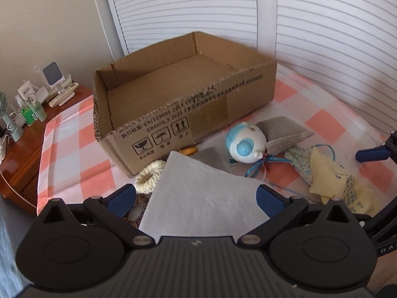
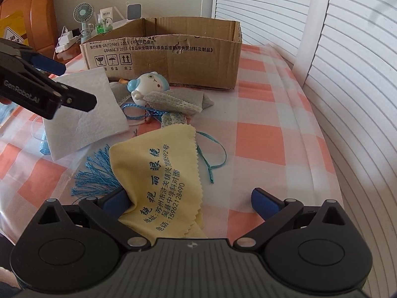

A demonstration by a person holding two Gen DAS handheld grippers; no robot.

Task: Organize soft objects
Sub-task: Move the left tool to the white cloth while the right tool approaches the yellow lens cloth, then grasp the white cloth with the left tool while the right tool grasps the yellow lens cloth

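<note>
An open cardboard box [image 1: 188, 99] stands empty at the back of the checked bed cover; it also shows in the right wrist view [image 2: 173, 52]. My left gripper [image 1: 196, 200] is open over a white cloth sheet [image 1: 198, 193], which shows too in the right wrist view [image 2: 86, 109]. My right gripper [image 2: 191, 201] is open, with a yellow lens cloth [image 2: 161, 173] lying between its fingers and against the left one. A blue-and-white plush toy [image 1: 244, 144], a grey sponge pad [image 1: 282, 131], a cream scrunchie [image 1: 150, 176] and a blue tassel [image 2: 96, 173] lie around.
A wooden nightstand [image 1: 22, 154] at left holds a small fan [image 2: 83, 15], bottles and remotes. White slatted shutters [image 1: 322, 24] close off the back and right. A patterned pouch [image 1: 301, 161] and blue cord [image 2: 211, 159] lie by the yellow cloth.
</note>
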